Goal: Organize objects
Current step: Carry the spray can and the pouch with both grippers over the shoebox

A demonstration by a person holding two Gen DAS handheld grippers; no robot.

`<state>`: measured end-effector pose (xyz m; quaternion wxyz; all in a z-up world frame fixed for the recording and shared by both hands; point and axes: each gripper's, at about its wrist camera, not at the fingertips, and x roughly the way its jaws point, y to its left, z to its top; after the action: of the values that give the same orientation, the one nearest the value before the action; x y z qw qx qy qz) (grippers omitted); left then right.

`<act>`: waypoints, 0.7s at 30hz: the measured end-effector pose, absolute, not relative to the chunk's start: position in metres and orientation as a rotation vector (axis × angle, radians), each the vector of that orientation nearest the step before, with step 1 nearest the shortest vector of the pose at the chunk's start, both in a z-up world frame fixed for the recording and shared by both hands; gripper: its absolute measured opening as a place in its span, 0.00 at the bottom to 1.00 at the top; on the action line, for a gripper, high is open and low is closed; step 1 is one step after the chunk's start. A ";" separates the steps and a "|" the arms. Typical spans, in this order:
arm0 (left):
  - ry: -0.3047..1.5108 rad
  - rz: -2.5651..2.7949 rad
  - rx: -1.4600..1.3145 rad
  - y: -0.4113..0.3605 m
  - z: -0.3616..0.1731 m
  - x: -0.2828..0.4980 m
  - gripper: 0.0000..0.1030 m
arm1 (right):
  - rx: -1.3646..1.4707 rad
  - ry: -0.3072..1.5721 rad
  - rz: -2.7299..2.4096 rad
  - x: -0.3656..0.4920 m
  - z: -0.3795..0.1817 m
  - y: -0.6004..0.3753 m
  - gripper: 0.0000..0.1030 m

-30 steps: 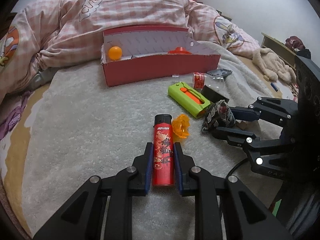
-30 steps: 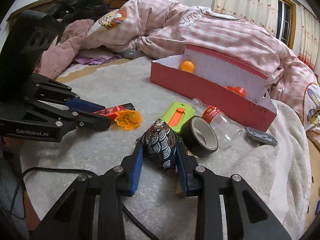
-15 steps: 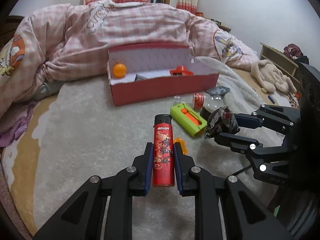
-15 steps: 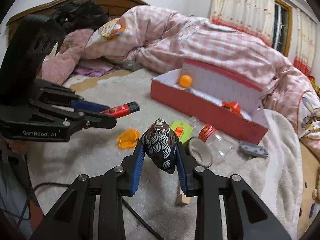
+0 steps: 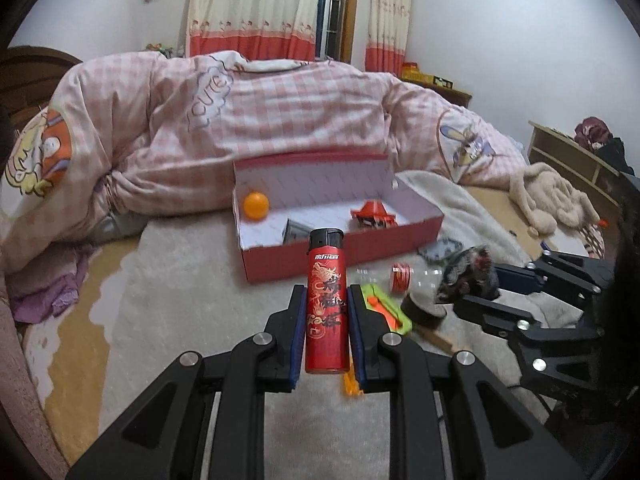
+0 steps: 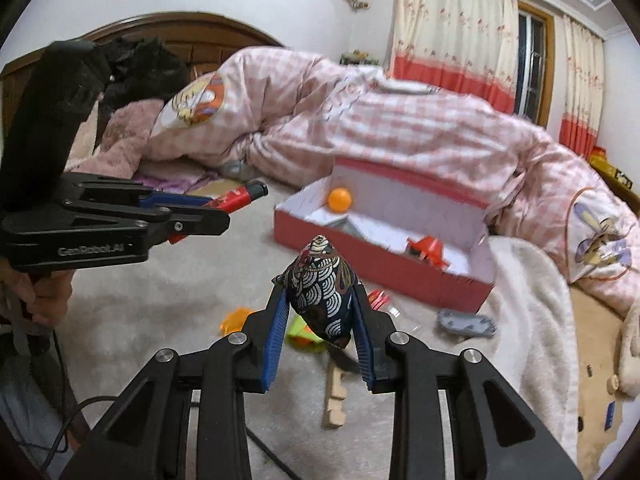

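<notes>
My left gripper (image 5: 327, 332) pinches the red lighter (image 5: 325, 304), my right gripper (image 6: 322, 320) the patterned pouch (image 6: 322, 292), both near the red box (image 5: 340, 240).

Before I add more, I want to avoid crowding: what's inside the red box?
Inside the red box: an orange ball in the left corner, a red toy towards the right, a grey item near the front wall. That wall and the held lighter hide part of the floor.

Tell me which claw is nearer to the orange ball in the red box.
Probably left, though it's close. The left claw, holding the lighter, faces the box end where the orange ball sits. The right claw, holding the patterned pouch, hangs farther toward the other end.
</notes>
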<state>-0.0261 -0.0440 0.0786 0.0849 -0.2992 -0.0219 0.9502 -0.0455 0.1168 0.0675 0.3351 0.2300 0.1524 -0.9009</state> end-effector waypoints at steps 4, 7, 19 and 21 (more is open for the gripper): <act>-0.029 2.863 -0.852 -0.037 0.086 -0.031 0.18 | 0.572 0.402 -2.388 -0.048 0.076 0.123 0.31; -0.028 2.886 -0.818 -0.032 0.092 -0.034 0.18 | 0.561 0.385 -2.428 -0.054 0.081 0.130 0.31; -0.049 2.889 -0.755 -0.009 0.113 -0.046 0.18 | 0.544 0.293 -2.511 -0.076 0.103 0.148 0.31; -0.043 2.900 -0.737 -0.005 0.116 -0.050 0.18 | 0.561 0.286 -2.520 -0.080 0.102 0.149 0.31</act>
<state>-0.0496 -0.0050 0.1158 0.0743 -0.2455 -0.0143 0.9664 -0.0801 0.1493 0.1023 0.2688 0.2080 0.1060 -0.9345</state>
